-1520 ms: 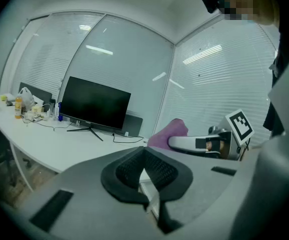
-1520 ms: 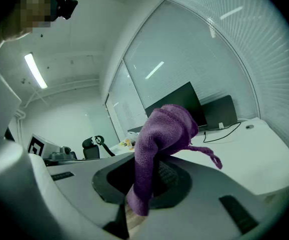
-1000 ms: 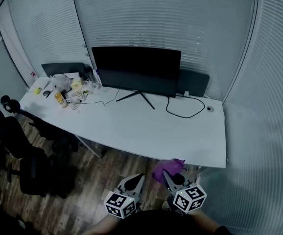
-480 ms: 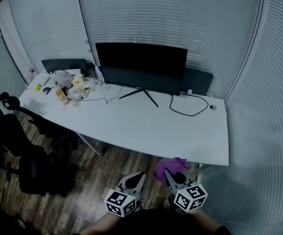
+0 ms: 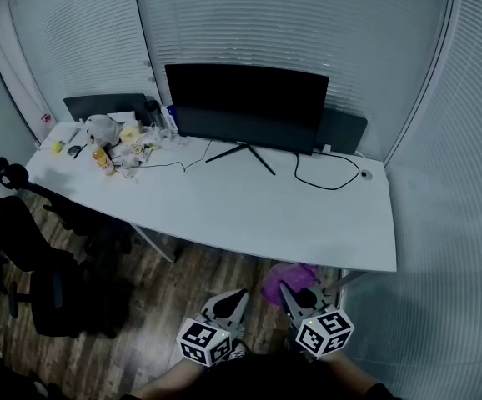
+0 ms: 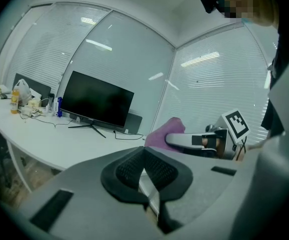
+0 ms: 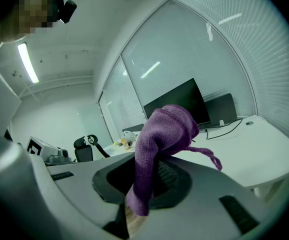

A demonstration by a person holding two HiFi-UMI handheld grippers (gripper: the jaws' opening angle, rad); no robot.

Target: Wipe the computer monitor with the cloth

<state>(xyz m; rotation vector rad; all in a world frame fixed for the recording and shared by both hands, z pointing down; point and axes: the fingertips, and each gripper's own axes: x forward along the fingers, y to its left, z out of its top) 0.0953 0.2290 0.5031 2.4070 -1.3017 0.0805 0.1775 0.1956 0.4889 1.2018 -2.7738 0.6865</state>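
A black computer monitor [image 5: 245,105] stands switched off at the back of a white desk [image 5: 249,215]; it also shows far off in both gripper views as the monitor [image 6: 95,100] and the monitor [image 7: 177,106]. My right gripper [image 5: 288,292] is shut on a purple cloth [image 5: 287,280], which hangs bunched over its jaws as the cloth [image 7: 162,139]. My left gripper [image 5: 233,296] is shut with nothing in it, pads touching. Both grippers hover low over the floor, in front of the desk's near edge and well short of the monitor.
A bottle, bags and small clutter [image 5: 112,144] crowd the desk's left end. A black cable [image 5: 328,177] loops right of the monitor stand. Black office chairs [image 5: 24,248] stand at the left on the wooden floor. Blinds close in behind and at the right.
The desk and monitor have drifted slightly up and right in the head view. Both grippers keep their places and the cloth stays in the right one.
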